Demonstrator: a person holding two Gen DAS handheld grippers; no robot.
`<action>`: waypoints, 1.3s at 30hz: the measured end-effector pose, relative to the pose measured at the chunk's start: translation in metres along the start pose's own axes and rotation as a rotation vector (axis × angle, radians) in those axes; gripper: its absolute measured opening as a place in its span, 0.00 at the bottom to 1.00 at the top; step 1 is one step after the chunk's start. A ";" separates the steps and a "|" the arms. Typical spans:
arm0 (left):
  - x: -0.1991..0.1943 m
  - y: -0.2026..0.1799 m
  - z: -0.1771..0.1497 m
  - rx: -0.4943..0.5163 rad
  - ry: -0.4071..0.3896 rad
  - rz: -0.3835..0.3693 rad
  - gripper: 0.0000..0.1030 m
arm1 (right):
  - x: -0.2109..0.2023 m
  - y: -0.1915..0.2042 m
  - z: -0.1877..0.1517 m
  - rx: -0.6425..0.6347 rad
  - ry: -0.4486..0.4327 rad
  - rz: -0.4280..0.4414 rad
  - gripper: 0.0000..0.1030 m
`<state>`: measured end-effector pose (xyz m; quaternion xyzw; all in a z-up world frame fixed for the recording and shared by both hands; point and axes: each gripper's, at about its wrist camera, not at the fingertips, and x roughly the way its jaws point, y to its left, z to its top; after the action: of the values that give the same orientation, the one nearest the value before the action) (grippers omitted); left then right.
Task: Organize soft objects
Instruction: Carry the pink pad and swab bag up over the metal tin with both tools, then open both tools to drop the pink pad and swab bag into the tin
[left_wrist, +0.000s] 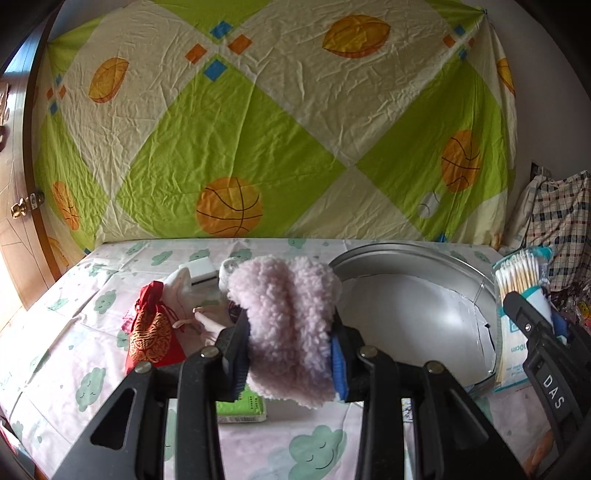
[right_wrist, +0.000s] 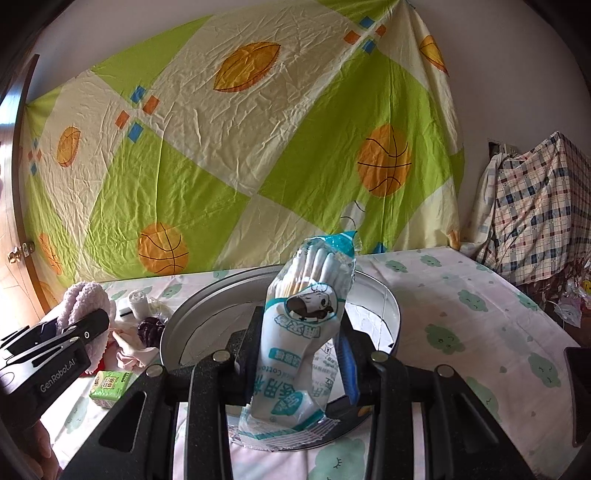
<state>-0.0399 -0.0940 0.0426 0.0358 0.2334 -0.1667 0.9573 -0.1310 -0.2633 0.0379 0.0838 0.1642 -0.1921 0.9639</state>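
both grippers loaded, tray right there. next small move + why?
Probably carry the right gripper forward a little and open it over the tray. It is shut on the swab pack, which hangs at the tray's near rim. The left gripper holds the fleece beside the tray.

fluffy pink fleece piece (left_wrist: 286, 328) upright at lower centre; cotton swab pack (right_wrist: 308, 332) upright at centre, over the metal basin (right_wrist: 388, 295)

My left gripper (left_wrist: 291, 354) hides its fingertips in the pink fleece (left_wrist: 286, 325), which covers the tray's (left_wrist: 406, 254) left rim. The cotton swab pack (right_wrist: 306, 332) masks my right fingers; its small print is perhaps unreadable.
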 end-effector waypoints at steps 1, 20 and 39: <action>0.001 -0.003 0.000 0.003 0.000 -0.004 0.34 | 0.000 -0.001 0.001 -0.004 0.000 -0.003 0.37; 0.027 -0.057 0.007 0.046 0.013 -0.078 0.34 | 0.034 -0.025 0.008 -0.066 0.040 -0.086 0.37; 0.074 -0.079 0.004 0.053 0.084 -0.110 0.34 | 0.087 -0.034 0.005 -0.102 0.139 -0.104 0.37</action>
<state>-0.0031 -0.1913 0.0126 0.0554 0.2705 -0.2234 0.9348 -0.0670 -0.3255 0.0089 0.0392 0.2441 -0.2269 0.9420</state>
